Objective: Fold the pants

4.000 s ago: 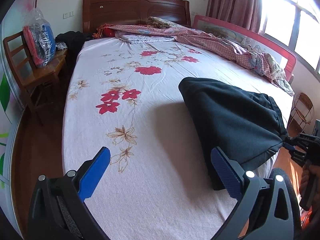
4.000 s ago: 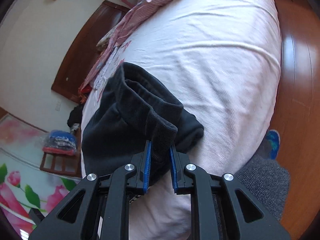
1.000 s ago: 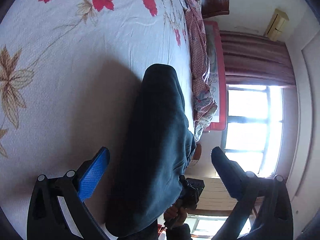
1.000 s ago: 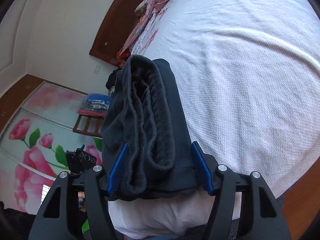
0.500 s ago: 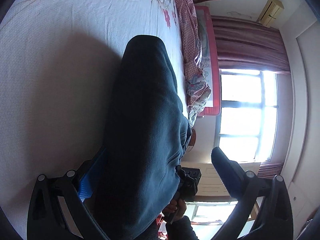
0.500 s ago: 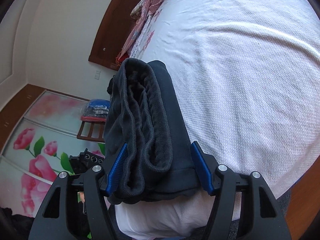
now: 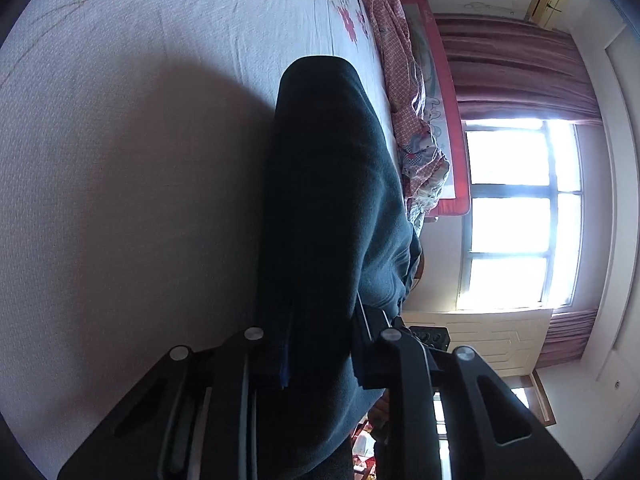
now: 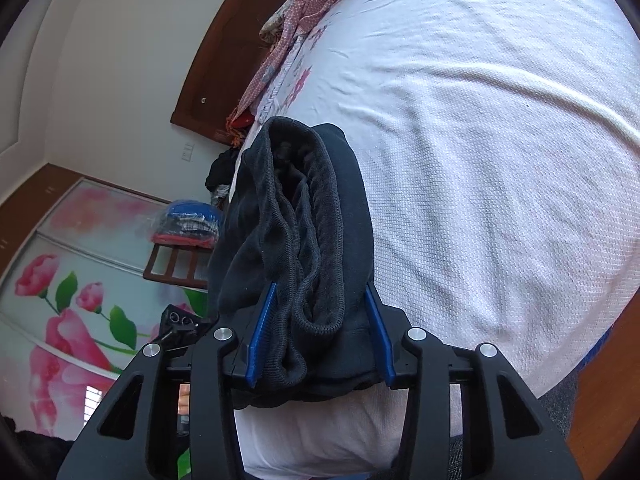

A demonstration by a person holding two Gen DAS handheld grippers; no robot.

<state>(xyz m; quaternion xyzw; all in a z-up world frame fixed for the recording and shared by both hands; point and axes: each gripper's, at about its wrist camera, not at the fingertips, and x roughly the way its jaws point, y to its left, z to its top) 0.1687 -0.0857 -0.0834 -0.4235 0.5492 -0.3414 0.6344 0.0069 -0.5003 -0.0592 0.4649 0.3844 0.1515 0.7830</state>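
The dark folded pants [image 7: 328, 208] lie as a thick bundle at the near edge of the bed [image 7: 120, 160]. My left gripper [image 7: 320, 356] is shut on one end of the bundle, its blue pads pressed into the cloth. My right gripper [image 8: 318, 336] is shut on the other end, at the layered waistband [image 8: 304, 232], with the pants [image 8: 296, 220] squeezed between its blue pads. The bundle stands on edge between the two grippers. Each gripper shows faintly in the other's view behind the pants.
The bed has a white sheet with red flowers [image 7: 348, 20]. A pink checked quilt [image 7: 404, 92] lies along its far side by the bed rail. A window [image 7: 516, 216] and curtains stand beyond. A chair with bagged clothes [image 8: 188, 228] stands by the flowered wardrobe.
My left gripper has closed from wide open onto the end of the pants. My right gripper has tightened slightly on the waistband end. The bundle has stayed in place.
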